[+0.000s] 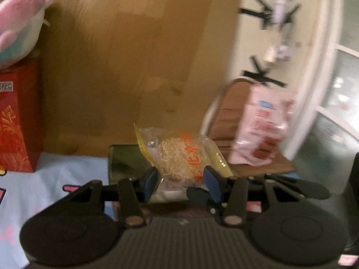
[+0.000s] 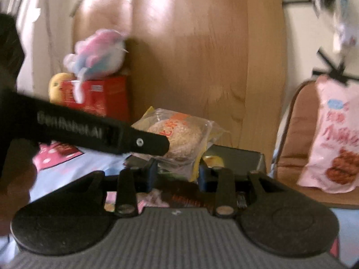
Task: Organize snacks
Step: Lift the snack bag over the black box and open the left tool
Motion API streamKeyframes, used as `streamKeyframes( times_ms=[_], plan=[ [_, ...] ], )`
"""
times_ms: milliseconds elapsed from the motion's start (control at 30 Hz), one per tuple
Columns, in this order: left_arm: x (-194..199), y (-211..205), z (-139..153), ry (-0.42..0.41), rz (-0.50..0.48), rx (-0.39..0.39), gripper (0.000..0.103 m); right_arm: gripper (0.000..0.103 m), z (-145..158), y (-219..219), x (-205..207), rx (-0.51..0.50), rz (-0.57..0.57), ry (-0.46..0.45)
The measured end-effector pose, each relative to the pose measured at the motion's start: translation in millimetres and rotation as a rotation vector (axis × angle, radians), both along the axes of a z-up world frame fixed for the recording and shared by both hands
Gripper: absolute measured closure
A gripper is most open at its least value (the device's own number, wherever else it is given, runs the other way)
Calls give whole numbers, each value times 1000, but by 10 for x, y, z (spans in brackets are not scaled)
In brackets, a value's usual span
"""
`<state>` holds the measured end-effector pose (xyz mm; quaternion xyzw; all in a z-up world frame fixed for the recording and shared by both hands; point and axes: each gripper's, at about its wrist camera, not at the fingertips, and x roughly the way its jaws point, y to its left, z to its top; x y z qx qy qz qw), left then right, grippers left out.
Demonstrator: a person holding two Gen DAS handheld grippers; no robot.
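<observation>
My left gripper (image 1: 182,182) is shut on a clear packet with a round sesame cake and orange print (image 1: 179,157), holding it above a dark box (image 1: 124,160). In the right wrist view the same packet (image 2: 179,134) hangs over the dark box (image 2: 235,159), with the left gripper's black body (image 2: 89,130) reaching in from the left. My right gripper (image 2: 177,174) sits just below and in front of the packet, its blue fingers (image 2: 151,173) apart with nothing between them. A pink snack bag (image 2: 334,139) leans on a chair at the right; it also shows in the left wrist view (image 1: 262,130).
A red box (image 2: 101,94) with a pink-and-blue plush toy (image 2: 101,51) and a yellow toy (image 2: 58,85) stands at the back left against a wooden panel (image 2: 202,56). A light blue patterned cloth (image 1: 56,179) covers the surface. A brown chair (image 2: 298,139) stands right.
</observation>
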<state>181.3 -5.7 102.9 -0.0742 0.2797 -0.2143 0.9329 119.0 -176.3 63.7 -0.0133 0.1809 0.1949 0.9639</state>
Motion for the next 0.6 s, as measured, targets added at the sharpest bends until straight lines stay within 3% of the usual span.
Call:
streamKeyframes(
  times_ms=[100,133,233,367,467,600],
  plan=[
    [195,-6,-151,25,63,12,56,61,-80,62,267,-24,-10,49],
    [224,-15,-183,25,83,21,51,59,-98,76,308,-35,-31,45],
    [205,-22,-203,-5,123,42,48,44,-86,73,270,-32,-50,36],
    [-171,75,-98,-42,102,4,48,44,-27,-65,-56,40,-62,-8],
    [-625,220,-157,-24,43,-45,48,45,-72,-184,-509,124,-5,21],
    [-1159,392,-442,38,12,-48,48,60,-297,-166,-907,119,35,92]
  ],
)
